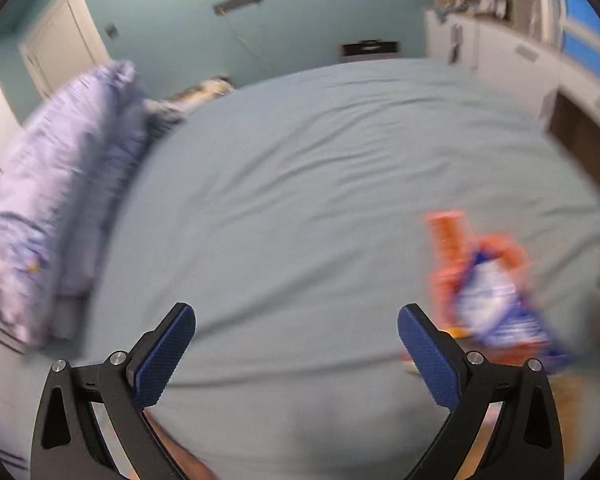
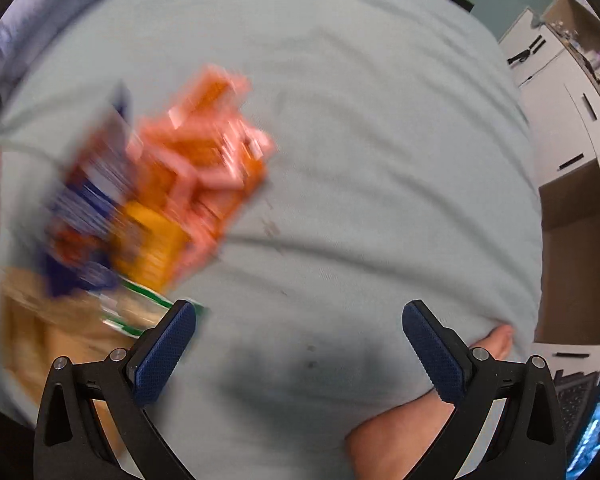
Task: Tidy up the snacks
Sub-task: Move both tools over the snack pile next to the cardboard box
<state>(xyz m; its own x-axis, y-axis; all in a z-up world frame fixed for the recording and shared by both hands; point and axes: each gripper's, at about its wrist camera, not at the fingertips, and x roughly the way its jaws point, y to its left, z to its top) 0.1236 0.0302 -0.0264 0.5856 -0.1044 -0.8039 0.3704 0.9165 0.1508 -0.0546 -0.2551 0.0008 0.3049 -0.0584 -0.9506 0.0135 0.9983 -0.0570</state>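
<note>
1. Both views are smeared with motion blur, so I read positions loosely. Left tongs (image 1: 296, 328) are spread wide with nothing between the pads. Right tongs (image 2: 298, 326) are the same: wide, empty.

2. The snacks sit in one loose pile on the bed (image 1: 300, 180). In the right wrist view the pile is up and to the left of the right tongs: orange packets (image 2: 208, 140) on top, a blue and white bag (image 2: 88, 200) at their left, a yellow packet (image 2: 152, 240) below, a green-edged packet (image 2: 140, 308) nearest the left pad. Something tan, maybe a box or paper bag (image 2: 40, 328), lies at the left edge; too blurred to say which.

3. In the left wrist view the same pile shows at the right, the blue and white bag (image 1: 496, 304) over the orange packets (image 1: 448, 248), just beyond the right pad.

4. Risk: packets overlap, so closing on one likely drags or lifts a neighbour. Cause: no clean edge exposed.

5. Risk: thin foil slips from the pads or crushes. Cause: a soft sheet gives no firm backing to press against.

6. Risk: the pads pinch the bedsheet with the packet. Cause: the fabric wrinkles and yields.

7. Risk: a bare foot (image 2: 496, 338) rests on the bed beside the right tongs; I could bump it on a low approach.

8. Risk: blur. I should slow down before committing to a grasp.
</note>
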